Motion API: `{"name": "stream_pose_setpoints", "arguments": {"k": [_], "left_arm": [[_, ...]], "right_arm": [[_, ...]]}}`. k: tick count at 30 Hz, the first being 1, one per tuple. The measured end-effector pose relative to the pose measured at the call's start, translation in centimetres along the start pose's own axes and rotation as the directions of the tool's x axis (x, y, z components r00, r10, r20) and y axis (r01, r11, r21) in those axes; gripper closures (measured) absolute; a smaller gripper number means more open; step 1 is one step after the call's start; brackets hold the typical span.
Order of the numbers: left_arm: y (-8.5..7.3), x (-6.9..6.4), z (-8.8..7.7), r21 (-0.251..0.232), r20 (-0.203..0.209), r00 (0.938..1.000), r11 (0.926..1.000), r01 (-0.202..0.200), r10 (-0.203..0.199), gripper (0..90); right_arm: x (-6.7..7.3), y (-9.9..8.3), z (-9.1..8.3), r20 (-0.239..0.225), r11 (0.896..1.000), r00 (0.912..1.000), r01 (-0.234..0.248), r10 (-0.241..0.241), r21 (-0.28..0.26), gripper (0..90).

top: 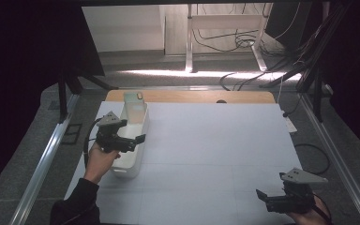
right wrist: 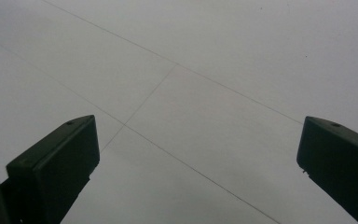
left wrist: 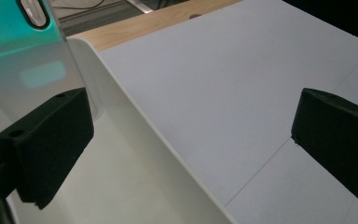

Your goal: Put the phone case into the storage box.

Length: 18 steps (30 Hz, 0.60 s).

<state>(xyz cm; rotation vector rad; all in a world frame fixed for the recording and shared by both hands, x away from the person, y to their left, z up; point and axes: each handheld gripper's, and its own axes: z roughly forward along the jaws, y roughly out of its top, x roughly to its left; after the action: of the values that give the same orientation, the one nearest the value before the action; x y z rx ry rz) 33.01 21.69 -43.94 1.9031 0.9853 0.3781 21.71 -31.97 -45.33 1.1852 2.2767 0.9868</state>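
A white oblong bin [top: 127, 168] lies on the left part of the white table [top: 215, 140]. A flat phone-like slab [top: 134, 104] with a pale teal, shiny face leans upright at the bin's far end; it looms large as the slab [left wrist: 25, 56] in the left gripper view. My left gripper [top: 138, 142] hovers over the bin, open. One jaw is inside the bin and the other is outside over the table, with the bin's side wall [left wrist: 140, 135] between them, untouched. My right gripper [top: 268, 187] is open and empty at the near right, and the right gripper [right wrist: 198, 135] has bare table under it.
A wooden strip [top: 192, 96] borders the table's far edge. Metal rails [top: 42, 159] run along both sides. Cables [top: 243, 42] and stand legs lie on the floor beyond.
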Motion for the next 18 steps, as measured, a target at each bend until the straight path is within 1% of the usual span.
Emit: {"name": "stream_pose_setpoints", "arguments": {"k": [6,11,18], "left_arm": [[-0.5,-0.5,-0.8,-0.01,-0.004,1.0,0.9999,0.001,-0.001,0.0],[-0.9,-0.9,-1.3,-0.007,-0.012,0.9999,1.0,-0.005,0.005,0.0],[-1.4,-1.4,-1.9,-0.001,-0.018,0.9998,1.0,-0.003,0.003,0.0]], "right_arm": [[0.0,0.0,0.0,-0.001,1.0,1.0,-0.003,0.003,-0.002,0.0],[0.0,0.0,0.0,-0.003,1.0,1.0,-0.004,0.004,-0.004,0.0],[-0.1,0.0,0.0,-0.004,1.0,1.0,-0.006,0.006,-0.005,0.0]]}}
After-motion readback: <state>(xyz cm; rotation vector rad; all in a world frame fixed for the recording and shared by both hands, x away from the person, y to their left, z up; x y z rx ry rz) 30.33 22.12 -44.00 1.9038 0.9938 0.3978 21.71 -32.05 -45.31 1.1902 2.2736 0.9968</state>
